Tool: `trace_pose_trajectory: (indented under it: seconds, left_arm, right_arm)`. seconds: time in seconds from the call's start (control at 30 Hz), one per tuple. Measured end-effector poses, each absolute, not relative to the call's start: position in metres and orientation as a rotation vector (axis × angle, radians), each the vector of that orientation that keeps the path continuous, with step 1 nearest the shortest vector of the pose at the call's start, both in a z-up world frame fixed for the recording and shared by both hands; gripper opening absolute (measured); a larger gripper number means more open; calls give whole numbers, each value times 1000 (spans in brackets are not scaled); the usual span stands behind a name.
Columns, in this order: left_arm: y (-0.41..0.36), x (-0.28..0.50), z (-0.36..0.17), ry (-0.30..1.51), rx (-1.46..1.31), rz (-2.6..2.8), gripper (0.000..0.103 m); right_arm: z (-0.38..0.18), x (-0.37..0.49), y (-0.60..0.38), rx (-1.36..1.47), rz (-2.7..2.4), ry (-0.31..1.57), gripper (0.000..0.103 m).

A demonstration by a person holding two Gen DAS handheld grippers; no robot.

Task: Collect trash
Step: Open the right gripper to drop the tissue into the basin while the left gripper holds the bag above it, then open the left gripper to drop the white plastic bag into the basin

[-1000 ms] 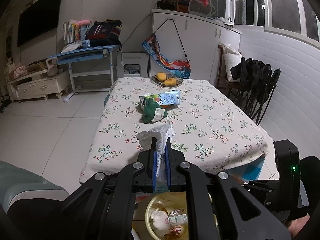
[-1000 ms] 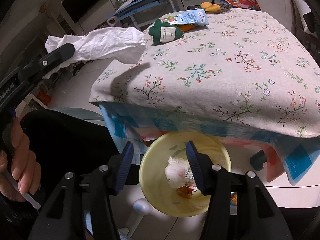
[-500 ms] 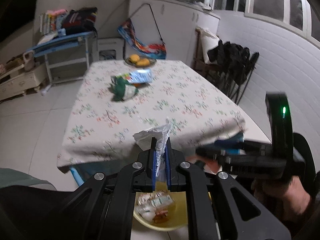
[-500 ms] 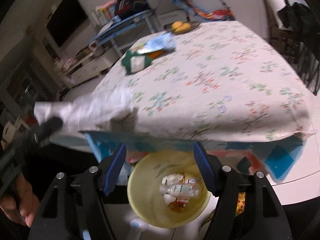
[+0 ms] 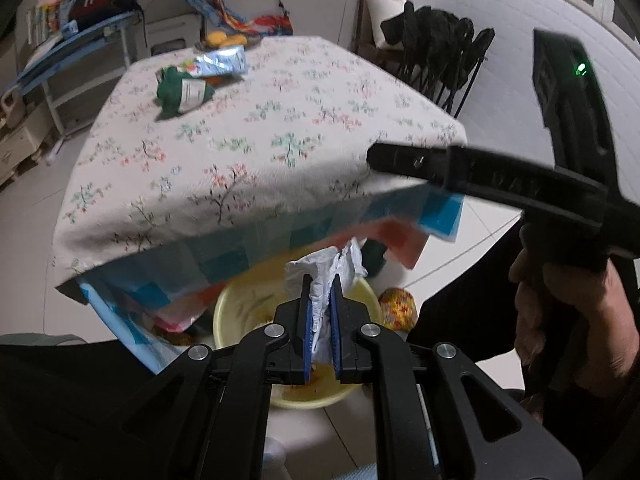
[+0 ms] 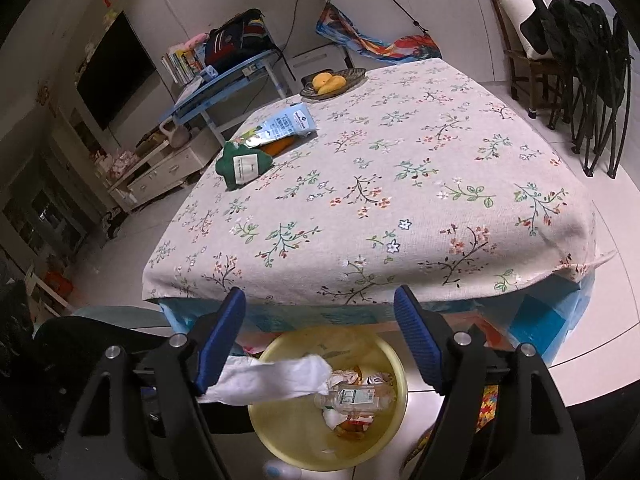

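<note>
My left gripper (image 5: 322, 282) is shut on a crumpled white tissue (image 5: 328, 268) and holds it just over the yellow bin (image 5: 230, 312) on the floor below the table's near edge. In the right wrist view the same tissue (image 6: 276, 378) hangs over the bin (image 6: 280, 432), which holds a clear bottle (image 6: 356, 396) and wrappers. My right gripper (image 6: 320, 300) hovers above the bin at the table edge; its jaws are opening with nothing between them. A green pouch (image 6: 242, 166) and a blue packet (image 6: 288, 122) lie on the floral tablecloth (image 6: 400, 184).
A plate of yellow fruit (image 6: 332, 80) sits at the table's far end. Folded black chairs (image 6: 584, 72) stand to the right, and a blue desk (image 6: 224, 80) with books is at the back left. A hand (image 5: 560, 308) holds the right gripper (image 5: 384, 160), seen side-on.
My left gripper has come down from table height to just over the bin, still holding the tissue. The right gripper's jaws have spread wider and its view has tipped up onto the tabletop.
</note>
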State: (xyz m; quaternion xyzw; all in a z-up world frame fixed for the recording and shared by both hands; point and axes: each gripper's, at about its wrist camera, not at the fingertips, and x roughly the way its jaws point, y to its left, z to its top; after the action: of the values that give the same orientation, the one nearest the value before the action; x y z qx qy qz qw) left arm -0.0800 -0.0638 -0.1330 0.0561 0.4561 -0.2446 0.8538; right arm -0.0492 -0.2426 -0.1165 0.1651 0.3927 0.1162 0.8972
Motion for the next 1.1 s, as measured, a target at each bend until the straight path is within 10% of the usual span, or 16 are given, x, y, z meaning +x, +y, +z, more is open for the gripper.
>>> trace_pose_trajectory:
  seconds: [0.13,0.3,1.1]
  left_arm:
    - [-65,-78,-140,997,127,-509,12]
    - [-72,-81,-141,989,181,-478,50]
    - [-24,-70,-99,739,30,-189,78]
  right_arm:
    - [-116,-50,-243,345,245,813,74]
    - [-116,-50,-244,346,243,812,74]
    - [-116,-50,-245,340,243,808,77]
